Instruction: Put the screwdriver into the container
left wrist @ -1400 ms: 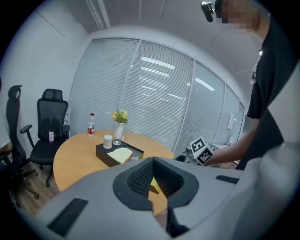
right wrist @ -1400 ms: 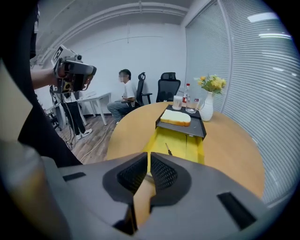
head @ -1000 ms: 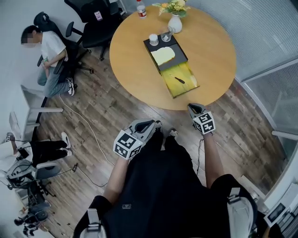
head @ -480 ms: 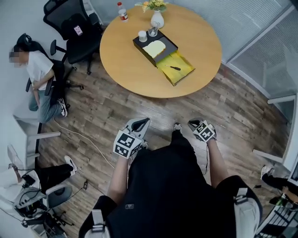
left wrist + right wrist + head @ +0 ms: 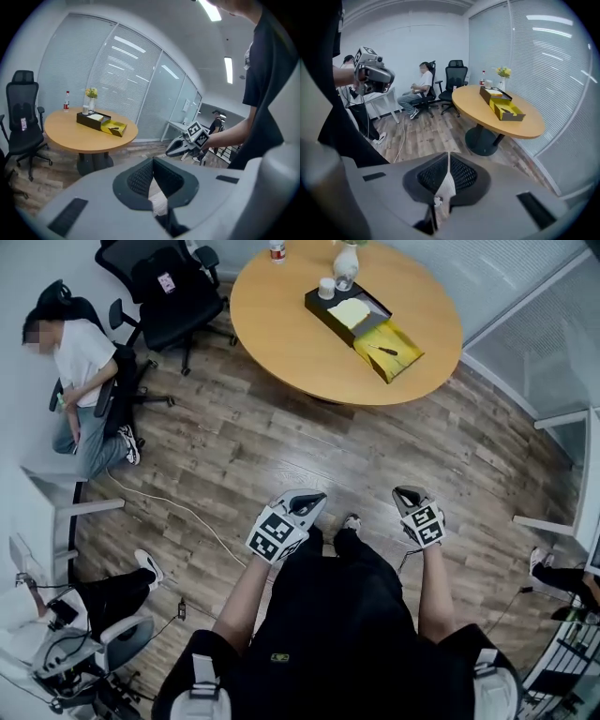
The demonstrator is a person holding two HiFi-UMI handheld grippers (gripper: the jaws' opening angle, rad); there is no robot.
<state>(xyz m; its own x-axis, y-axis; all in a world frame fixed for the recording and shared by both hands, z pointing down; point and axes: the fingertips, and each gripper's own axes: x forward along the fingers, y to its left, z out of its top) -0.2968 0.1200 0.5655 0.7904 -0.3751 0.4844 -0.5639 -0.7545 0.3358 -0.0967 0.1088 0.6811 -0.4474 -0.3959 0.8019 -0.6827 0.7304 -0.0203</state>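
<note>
Both of my grippers are clenched on nothing: the left gripper [image 5: 309, 498] and right gripper [image 5: 407, 493] hang at waist height, well apart from the round table [image 5: 291, 334]. The screwdriver [image 5: 385, 350] lies flat in the yellow tray [image 5: 398, 337] beside the black box [image 5: 323, 306]. I judge the risk is in the pickup. If I come in with the jaws together, or too steeply, I could skid the slim tool against the tray wall or shove the tray toward the table edge.
</note>
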